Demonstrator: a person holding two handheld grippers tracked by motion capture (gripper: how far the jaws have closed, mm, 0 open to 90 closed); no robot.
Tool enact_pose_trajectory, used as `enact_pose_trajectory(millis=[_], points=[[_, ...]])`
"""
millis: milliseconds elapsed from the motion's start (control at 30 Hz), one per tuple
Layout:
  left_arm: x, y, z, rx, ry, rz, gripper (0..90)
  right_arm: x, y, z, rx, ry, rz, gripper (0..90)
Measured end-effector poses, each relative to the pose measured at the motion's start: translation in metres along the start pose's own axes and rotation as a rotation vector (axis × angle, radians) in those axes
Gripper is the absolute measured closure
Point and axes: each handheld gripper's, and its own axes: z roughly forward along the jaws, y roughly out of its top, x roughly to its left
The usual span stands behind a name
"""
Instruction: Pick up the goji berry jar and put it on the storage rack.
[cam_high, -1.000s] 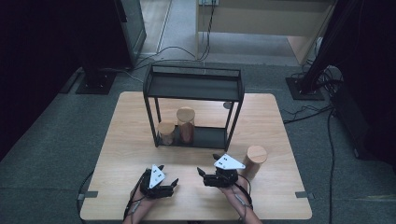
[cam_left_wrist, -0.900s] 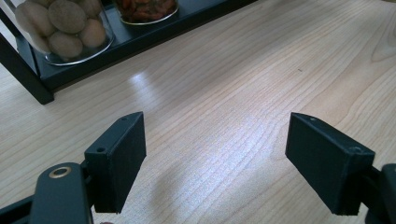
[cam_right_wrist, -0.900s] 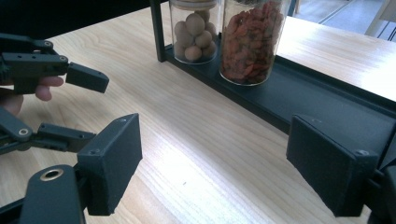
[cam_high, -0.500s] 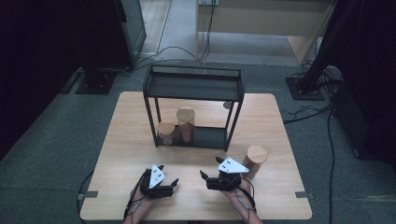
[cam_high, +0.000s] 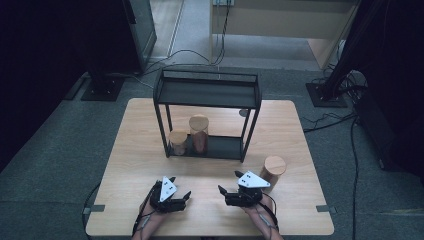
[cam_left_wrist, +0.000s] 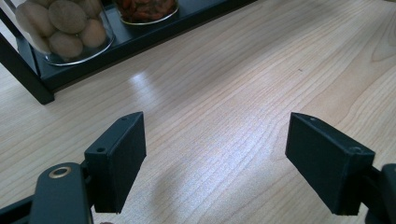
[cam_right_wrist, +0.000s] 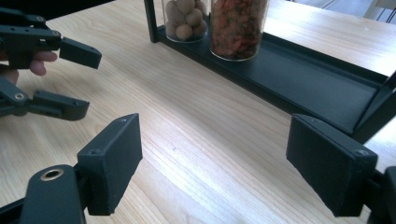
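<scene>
Resting low in the frame, the left gripper was spread and empty; the right gripper likewise. The jar, probably next for the rack, stood right of centre; a hasty sideways reach could topple it.

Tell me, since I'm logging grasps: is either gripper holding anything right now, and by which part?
Nothing is held. The left gripper and right gripper both stand open over bare table.

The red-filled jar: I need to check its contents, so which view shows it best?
Right gripper view: the red-filled jar stands close, contents sharp. High view shows it small; left gripper view shows just its base.
</scene>
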Motion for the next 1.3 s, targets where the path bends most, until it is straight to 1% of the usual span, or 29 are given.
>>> enact_pose_trajectory(millis=[100,567,667,733,1000,1300], points=[[0.000,0.000,0.000,0.001,0.000,0.001,20.2,-0.001,-0.001,-0.003,0.008,0.001,0.008,17.9],[0.000,0.000,0.000,0.001,-0.001,0.001,20.2,-0.006,-0.005,-0.010,0.018,0.013,0.003,17.9],[0.000,0.000,0.000,0.001,-0.001,0.002,20.2,-0.009,-0.006,-0.013,0.021,0.028,-0.002,18.1],[0.000,0.000,0.000,0.002,-0.001,0.002,20.2,-0.010,-0.006,-0.015,0.023,0.029,-0.006,18.1],[0.000,0.001,0.000,0.003,0.000,0.003,20.2,-0.013,-0.009,-0.020,0.037,0.027,0.005,18.1],[0.000,0.001,0.000,0.004,0.000,0.005,20.1,-0.014,-0.013,-0.025,0.047,0.025,0.004,18.1]])
